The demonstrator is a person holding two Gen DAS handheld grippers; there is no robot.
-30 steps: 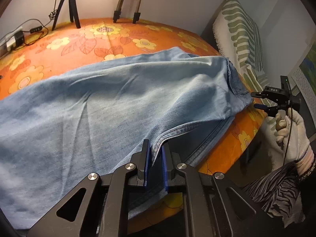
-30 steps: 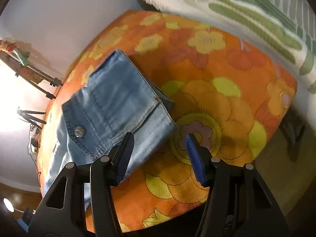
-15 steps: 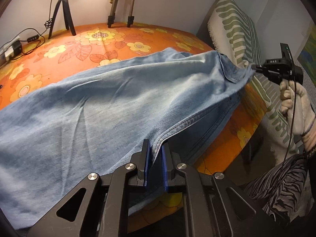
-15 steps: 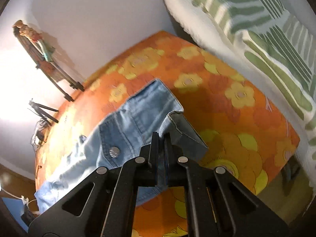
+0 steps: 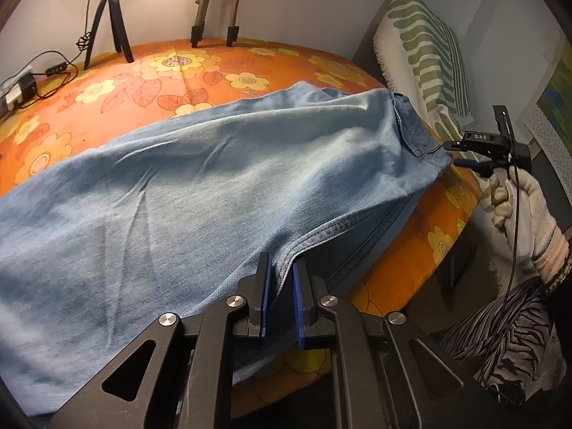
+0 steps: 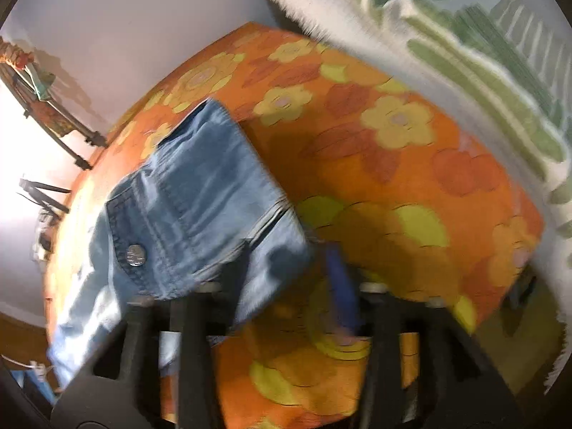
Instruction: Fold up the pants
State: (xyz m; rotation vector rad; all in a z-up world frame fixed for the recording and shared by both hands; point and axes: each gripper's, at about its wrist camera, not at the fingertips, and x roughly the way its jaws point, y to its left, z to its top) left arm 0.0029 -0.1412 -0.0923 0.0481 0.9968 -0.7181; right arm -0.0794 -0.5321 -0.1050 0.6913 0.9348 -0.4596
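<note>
Light blue jeans [image 5: 214, 186] lie spread across the orange flowered bedcover [image 5: 178, 68]. My left gripper [image 5: 282, 275] is shut on the jeans' seamed edge at the near side of the bed. At the far right, a gloved hand [image 5: 518, 203] holds my right gripper [image 5: 452, 153] just off the waistband corner. The right wrist view is blurred: the right gripper [image 6: 286, 286] has its jaws opening. The waistband [image 6: 200, 193] with its metal button [image 6: 136, 254] lies against the left finger, and the pads do not press it.
A green-striped white blanket [image 5: 425, 46] is draped beside the bed's right end, also filling the right wrist view [image 6: 464, 35]. Tripod legs [image 5: 107, 18] stand on the far edge, with a cable and adapter [image 5: 21, 85] at far left. A striped sleeve [image 5: 500, 350] is at lower right.
Half a second ago the right gripper was shut on the waistband corner. It has now let go and spread its fingers. The left gripper has kept its grip in place.
</note>
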